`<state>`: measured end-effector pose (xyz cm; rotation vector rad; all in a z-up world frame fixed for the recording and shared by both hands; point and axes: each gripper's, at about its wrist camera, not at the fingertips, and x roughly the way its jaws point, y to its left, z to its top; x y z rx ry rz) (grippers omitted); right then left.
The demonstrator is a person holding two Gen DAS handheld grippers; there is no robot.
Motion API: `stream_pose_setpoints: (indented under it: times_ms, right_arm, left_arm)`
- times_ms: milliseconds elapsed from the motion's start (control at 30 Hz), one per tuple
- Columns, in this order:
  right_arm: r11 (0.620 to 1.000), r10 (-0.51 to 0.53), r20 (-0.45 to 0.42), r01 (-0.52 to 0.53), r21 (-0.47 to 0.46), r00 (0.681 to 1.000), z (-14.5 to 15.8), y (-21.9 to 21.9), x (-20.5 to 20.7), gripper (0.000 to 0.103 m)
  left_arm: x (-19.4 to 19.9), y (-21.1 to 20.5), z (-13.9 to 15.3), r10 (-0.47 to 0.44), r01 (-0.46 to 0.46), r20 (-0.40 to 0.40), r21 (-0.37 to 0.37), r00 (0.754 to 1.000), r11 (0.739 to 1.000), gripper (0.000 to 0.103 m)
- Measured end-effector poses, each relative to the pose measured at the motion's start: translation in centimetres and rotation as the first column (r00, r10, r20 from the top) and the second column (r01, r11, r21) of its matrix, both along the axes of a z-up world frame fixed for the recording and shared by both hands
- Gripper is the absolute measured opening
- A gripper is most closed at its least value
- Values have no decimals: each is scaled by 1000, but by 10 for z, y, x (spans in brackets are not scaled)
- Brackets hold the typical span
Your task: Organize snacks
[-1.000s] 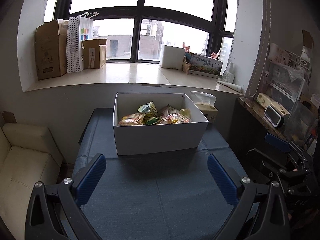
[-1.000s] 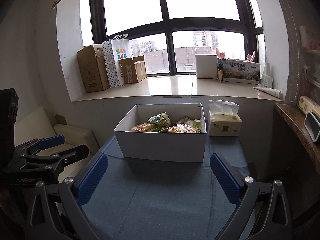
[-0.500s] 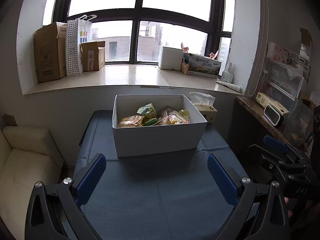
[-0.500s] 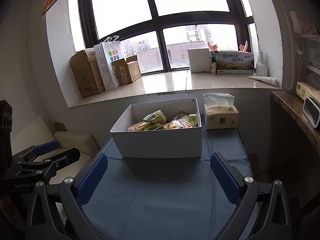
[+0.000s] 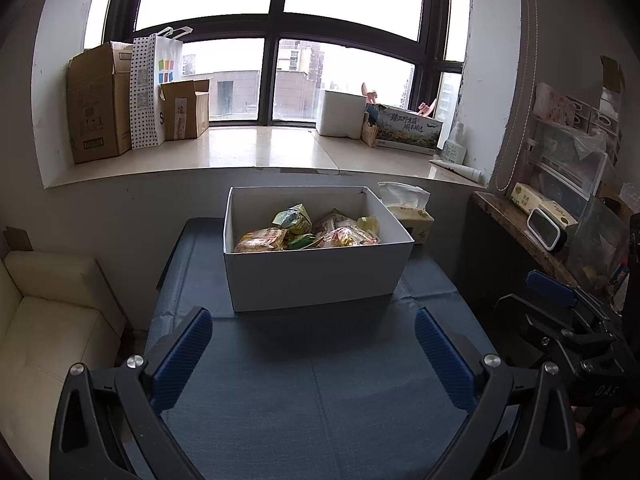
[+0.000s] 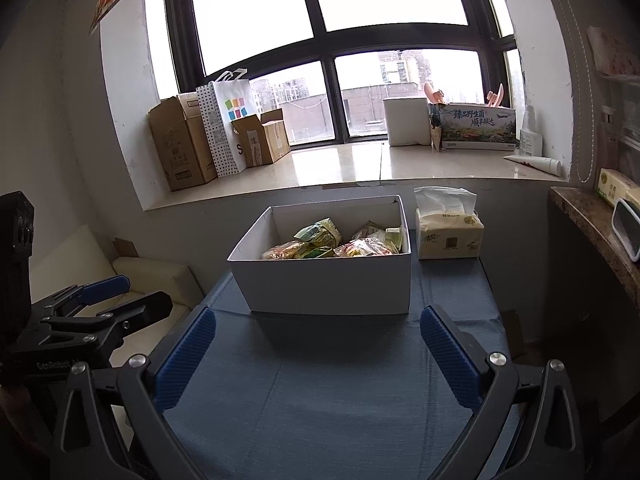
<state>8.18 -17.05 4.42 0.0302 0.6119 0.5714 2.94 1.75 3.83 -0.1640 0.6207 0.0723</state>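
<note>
A white open box [image 5: 316,276] [image 6: 328,284] stands at the far end of the blue-covered table [image 5: 320,392] [image 6: 340,392]. Several snack packets [image 5: 304,232] [image 6: 332,242], yellow, green and orange, lie inside it. My left gripper [image 5: 312,348] hangs open over the near half of the table with nothing between its blue pads. My right gripper [image 6: 316,348] is open too, also short of the box and empty. Each gripper shows at the edge of the other's view: the right one [image 5: 560,320] at the table's right side, the left one [image 6: 100,304] at its left side.
A tissue pack [image 6: 448,234] [image 5: 408,212] sits right of the box. The window sill [image 5: 240,152] carries cardboard boxes [image 5: 96,100], a dotted paper bag [image 5: 154,88] and a printed carton [image 5: 408,130]. A cream sofa [image 5: 44,320] is left of the table, a cluttered shelf [image 5: 560,216] right.
Both grippers have drifted slightly back and shifted their aim; the box sits a little lower and farther in the views. Both stay open and empty. The snacks have not moved.
</note>
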Motion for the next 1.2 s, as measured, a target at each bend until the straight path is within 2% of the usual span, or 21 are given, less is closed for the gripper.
stream_pose_setpoints:
  times_ms: [1200]
  right_arm:
    - [999,23,11,-23,-28,1000,1,6,-4,103]
  left_arm:
    - [1,-4,-4,-28,28,-9,1,1000,1000,103]
